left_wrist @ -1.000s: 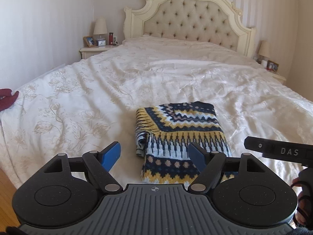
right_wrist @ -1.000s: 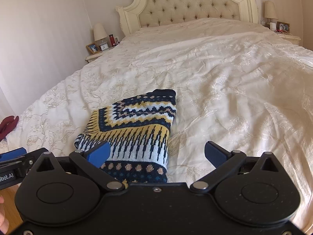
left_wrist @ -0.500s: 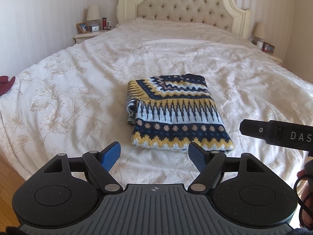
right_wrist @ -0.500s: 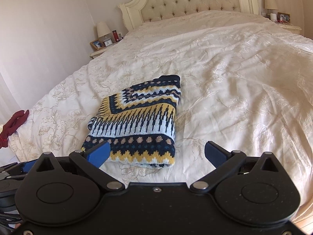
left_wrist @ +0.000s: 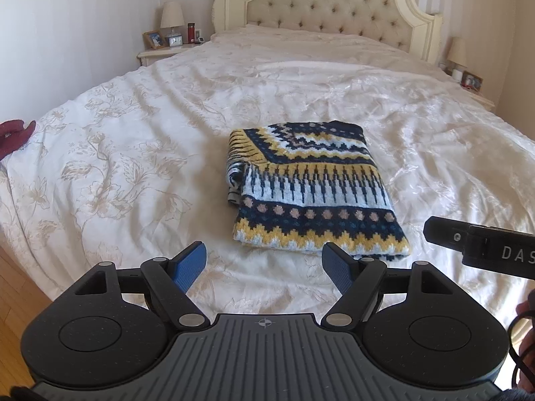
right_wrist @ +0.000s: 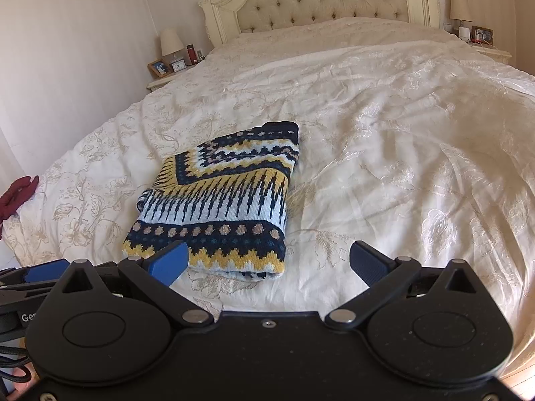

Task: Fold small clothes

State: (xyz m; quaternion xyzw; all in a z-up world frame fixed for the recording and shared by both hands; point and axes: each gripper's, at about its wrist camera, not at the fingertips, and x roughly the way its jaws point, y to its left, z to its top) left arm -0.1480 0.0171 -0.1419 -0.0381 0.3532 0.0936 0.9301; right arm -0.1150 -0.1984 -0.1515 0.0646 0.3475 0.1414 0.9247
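Note:
A knitted sweater (left_wrist: 311, 193) patterned in navy, yellow and white lies folded into a neat rectangle on the cream bedspread (left_wrist: 133, 153); the right wrist view has the same sweater (right_wrist: 220, 207) left of centre. My left gripper (left_wrist: 265, 265) hangs open just short of the sweater's near edge, nothing between its blue pads. My right gripper (right_wrist: 267, 262) is open too, over the bedspread (right_wrist: 401, 167) at the sweater's near right corner. In the left wrist view the right gripper's black body (left_wrist: 481, 250) reaches in from the right edge.
A dark red garment (left_wrist: 13, 137) lies at the bed's left edge, also the red garment (right_wrist: 16, 197) in the right wrist view. Tufted headboard (left_wrist: 331, 10) at the far end. Nightstands with lamps (left_wrist: 172, 16) flank it. Wooden floor (left_wrist: 16, 300) shows lower left.
Both grippers have pulled back and risen away from the folded sweater, which now lies farther ahead in both views. The sweater itself has not moved. Both stay open.

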